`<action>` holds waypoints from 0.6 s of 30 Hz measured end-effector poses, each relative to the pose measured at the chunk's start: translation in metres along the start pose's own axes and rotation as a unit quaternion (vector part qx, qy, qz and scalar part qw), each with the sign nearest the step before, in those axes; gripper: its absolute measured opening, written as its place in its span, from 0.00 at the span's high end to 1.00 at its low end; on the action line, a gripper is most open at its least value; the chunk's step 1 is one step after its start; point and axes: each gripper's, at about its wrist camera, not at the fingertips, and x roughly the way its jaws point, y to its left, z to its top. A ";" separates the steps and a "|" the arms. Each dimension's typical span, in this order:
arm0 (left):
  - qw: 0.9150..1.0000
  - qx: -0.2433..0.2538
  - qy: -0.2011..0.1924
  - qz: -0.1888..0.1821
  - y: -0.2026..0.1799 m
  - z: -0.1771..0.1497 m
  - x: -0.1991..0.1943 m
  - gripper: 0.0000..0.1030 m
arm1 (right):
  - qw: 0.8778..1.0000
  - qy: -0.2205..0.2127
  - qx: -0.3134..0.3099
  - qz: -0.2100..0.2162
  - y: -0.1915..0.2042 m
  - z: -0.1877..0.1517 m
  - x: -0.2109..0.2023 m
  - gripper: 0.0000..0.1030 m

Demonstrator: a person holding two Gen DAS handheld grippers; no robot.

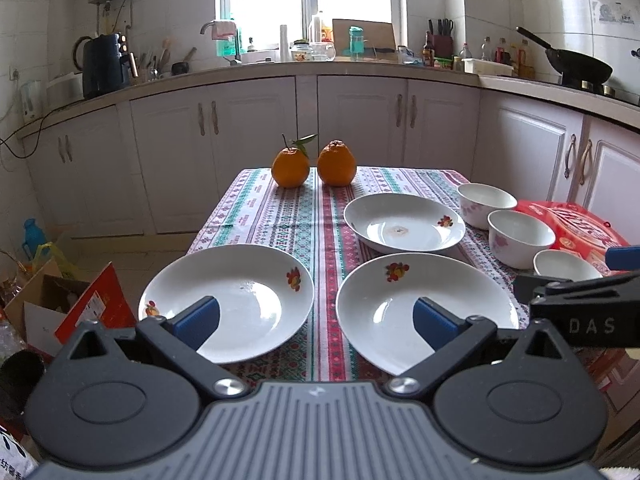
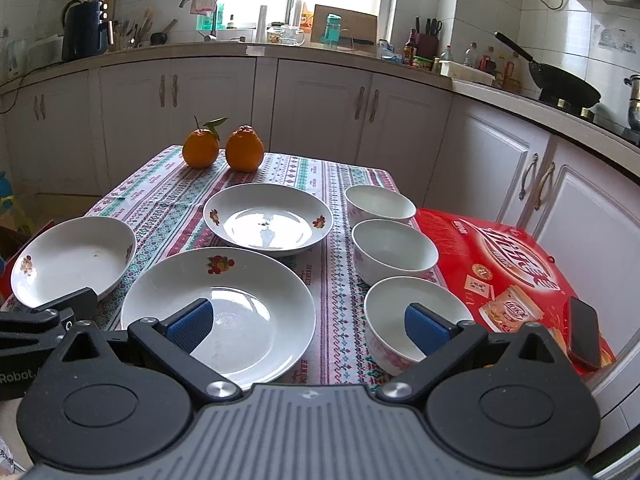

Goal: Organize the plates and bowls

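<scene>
Three white plates with fruit prints lie on the patterned tablecloth: a left plate [image 1: 248,292] [image 2: 76,256], a near middle plate [image 1: 404,300] [image 2: 240,300] and a far plate [image 1: 404,222] [image 2: 268,218]. Three white bowls stand in a row on the right: far [image 1: 486,200] [image 2: 380,202], middle [image 1: 520,236] [image 2: 394,250], near [image 1: 564,266] [image 2: 400,316]. My left gripper [image 1: 316,320] is open and empty, above the near table edge between the left and middle plates. My right gripper [image 2: 308,326] is open and empty, between the middle plate and the near bowl.
Two oranges [image 1: 314,164] [image 2: 222,152] sit at the table's far edge. A red box [image 2: 508,268] lies right of the bowls with a dark phone [image 2: 585,332] on it. Cardboard boxes [image 1: 60,304] stand on the floor at left. Kitchen cabinets [image 1: 360,120] lie beyond.
</scene>
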 end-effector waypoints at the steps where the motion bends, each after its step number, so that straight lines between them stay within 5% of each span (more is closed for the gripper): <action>1: 1.000 0.001 0.000 0.000 0.001 0.001 0.001 0.01 | 1.000 0.000 0.002 0.005 -0.001 0.001 0.001 0.00; 10: 1.000 0.027 -0.009 -0.001 0.014 0.010 0.011 0.01 | 0.999 -0.008 -0.035 0.023 0.000 0.022 0.022 0.00; 18: 0.999 0.050 0.003 -0.018 0.045 0.011 0.027 0.01 | 0.994 0.003 -0.063 0.092 0.008 0.049 0.048 0.00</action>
